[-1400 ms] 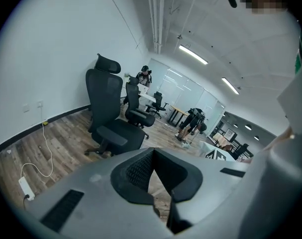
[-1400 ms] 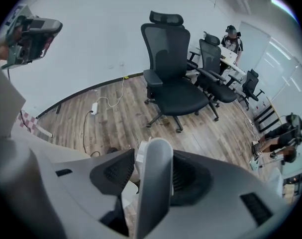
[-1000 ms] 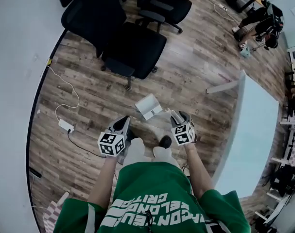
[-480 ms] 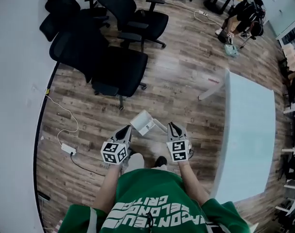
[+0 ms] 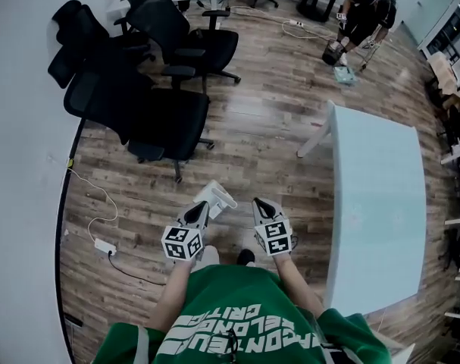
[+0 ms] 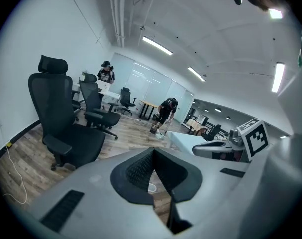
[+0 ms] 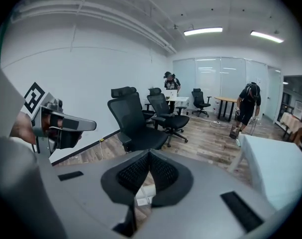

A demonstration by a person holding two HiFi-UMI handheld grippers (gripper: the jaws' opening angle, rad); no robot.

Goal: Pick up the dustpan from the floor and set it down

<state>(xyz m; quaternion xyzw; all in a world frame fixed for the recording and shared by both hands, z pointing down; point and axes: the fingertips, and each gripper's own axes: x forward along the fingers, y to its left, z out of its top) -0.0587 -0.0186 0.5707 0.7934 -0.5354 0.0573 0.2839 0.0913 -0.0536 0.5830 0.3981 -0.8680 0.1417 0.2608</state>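
The white dustpan lies on the wooden floor just ahead of both grippers, and neither holds it. My left gripper is shut with nothing in it, its tip close to the pan's near left edge. My right gripper is shut and empty too, a little to the pan's right. In the left gripper view the pads meet, and a bit of white shows below them. In the right gripper view the right gripper is shut, with the dustpan showing through the gap under the jaws. The left gripper appears there at the left.
Several black office chairs stand ahead on the left by the wall. A white table fills the right side. A cable with a power adapter lies on the floor at the left. A person bends over far off.
The head view has risen and both grippers have lifted and drawn back from the dustpan. The right gripper's jaws, spread near the handle before, have come together. The dustpan stays on the floor.
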